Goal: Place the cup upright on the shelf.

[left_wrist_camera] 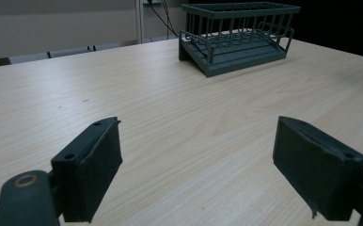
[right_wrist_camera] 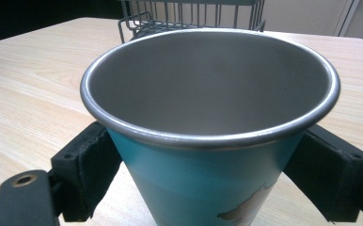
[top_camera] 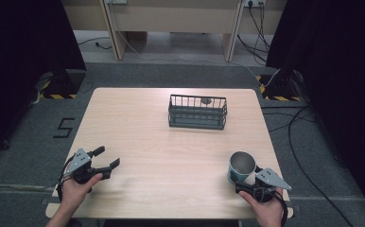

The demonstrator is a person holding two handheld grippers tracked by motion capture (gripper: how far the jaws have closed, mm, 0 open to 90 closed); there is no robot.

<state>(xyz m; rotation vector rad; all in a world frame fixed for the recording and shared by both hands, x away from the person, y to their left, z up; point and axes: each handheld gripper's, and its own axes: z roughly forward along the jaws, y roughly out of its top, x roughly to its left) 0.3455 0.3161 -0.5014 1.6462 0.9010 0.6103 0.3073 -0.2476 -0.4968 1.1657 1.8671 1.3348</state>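
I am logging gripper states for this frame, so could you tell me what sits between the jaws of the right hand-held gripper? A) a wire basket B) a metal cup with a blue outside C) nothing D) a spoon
B: in the right gripper view the cup stands upright between the two black jaws of the right hand-held gripper, which press its blue sides, while the basket stands apart farther up the table.

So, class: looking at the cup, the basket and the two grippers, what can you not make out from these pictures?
- Cup: its base is cut off by the bottom edge of the right gripper view.
- Picture on the cup: cropped there, too small in the high view.
- Small dark thing in the basket: too small to identify.
- Right gripper: touching or squeezing the cup, unclear.
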